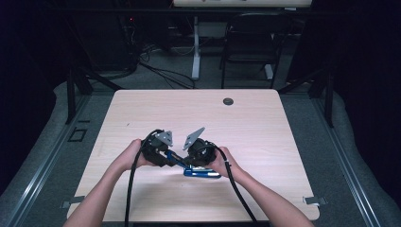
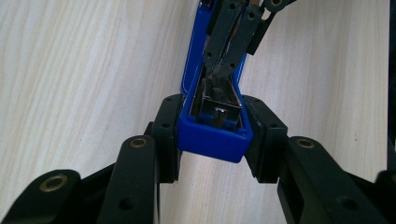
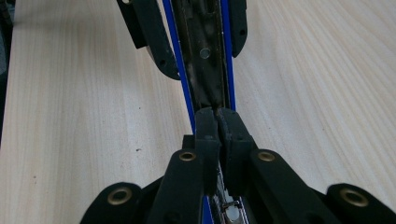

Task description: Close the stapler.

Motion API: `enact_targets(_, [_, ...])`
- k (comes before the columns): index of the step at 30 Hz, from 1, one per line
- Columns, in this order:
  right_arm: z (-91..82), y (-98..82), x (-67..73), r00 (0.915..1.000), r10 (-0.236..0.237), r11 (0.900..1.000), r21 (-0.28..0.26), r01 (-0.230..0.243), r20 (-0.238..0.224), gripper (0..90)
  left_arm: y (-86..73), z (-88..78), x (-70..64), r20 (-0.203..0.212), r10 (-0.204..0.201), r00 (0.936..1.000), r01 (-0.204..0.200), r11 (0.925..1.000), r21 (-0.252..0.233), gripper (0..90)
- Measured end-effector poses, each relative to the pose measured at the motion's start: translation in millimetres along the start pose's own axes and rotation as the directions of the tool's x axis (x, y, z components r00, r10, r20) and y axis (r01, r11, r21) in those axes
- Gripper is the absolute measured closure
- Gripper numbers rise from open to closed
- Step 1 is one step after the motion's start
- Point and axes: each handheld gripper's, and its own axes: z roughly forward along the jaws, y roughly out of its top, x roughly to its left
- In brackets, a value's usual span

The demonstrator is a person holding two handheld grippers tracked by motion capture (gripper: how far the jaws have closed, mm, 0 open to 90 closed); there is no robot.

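**Both grippers on a blue stapler, mid-table**

High view: dark room w/ black curtains at the sides, a chair (image 1: 249, 40) and a desk leg at the back, cables on the floor. Light wood table (image 1: 142, 109) w/ a round grommet (image 1: 228, 101) near its far edge. Two bare forearms come in from the bottom. Left gripper (image 1: 165, 156) and right gripper (image 1: 194, 158) meet just beside each other, front-centre of the table. Blue stapler (image 1: 201, 172) lies on the wood under and between them, mostly beneath the right gripper. Black cables trail back off each gripper toward the table's near edge.

Left gripper view: wood grain all round. Left gripper (image 2: 212, 135) is clamped on the stapler's (image 2: 211, 140) blue end, one pad on each side wall. Stapler is opened up, metal staple channel showing inside. Right gripper (image 2: 229, 51) comes in from the top, tips down in that channel.

Right gripper view: same pale wood. Right gripper (image 3: 217, 126) has jaws pressed together, closed on something thin in the stapler's (image 3: 187, 93) inner channel; can't tell just what. Left gripper's pads (image 3: 154, 46) flank the blue rails farther up.
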Motion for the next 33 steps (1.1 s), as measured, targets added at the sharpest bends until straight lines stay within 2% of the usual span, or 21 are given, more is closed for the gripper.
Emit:
enact_targets(7, [-3.1,-0.3,-0.3,1.0,0.004,1.0,-0.009,-0.004,-0.003,87.4,3.0,0.3,-0.9,-0.004,0.016,0.9999,-0.016,0.9999,0.004,62.0])
enact_targets(9, [-3.5,-0.4,0.3,1.0,0.007,1.0,-0.015,-0.007,-0.005,87.6,3.5,0.2,-1.3,0.002,0.013,0.9999,-0.013,0.9997,-0.021,62.7])
enact_targets(14, [-6.3,-2.6,-1.5,0.9998,0.015,1.0,-0.02,-0.015,-0.01,88.0,8.9,0.7,-1.9,0.003,0.018,0.9998,-0.017,0.9989,-0.043,63.1])
enact_targets(19, [-10.6,-5.5,-3.3,0.9997,0.021,1.0,-0.022,-0.021,-0.008,88.4,16.7,1.4,-1.7,0.01,0.039,0.9992,-0.039,0.9972,-0.063,63.9])
enact_targets(25, [-14.2,-8.5,-4.5,0.9997,0.023,0.999,-0.024,-0.023,-0.01,88.6,22.6,3.1,-2.3,0.012,0.058,0.9982,-0.058,0.9959,-0.069,64.3])
enact_targets(33, [-15.9,-8.8,-4.3,0.9997,0.022,1.0,-0.022,-0.023,-0.007,88.6,24.0,4.2,-3.0,0.009,0.064,0.9979,-0.063,0.995,-0.078,64.2])
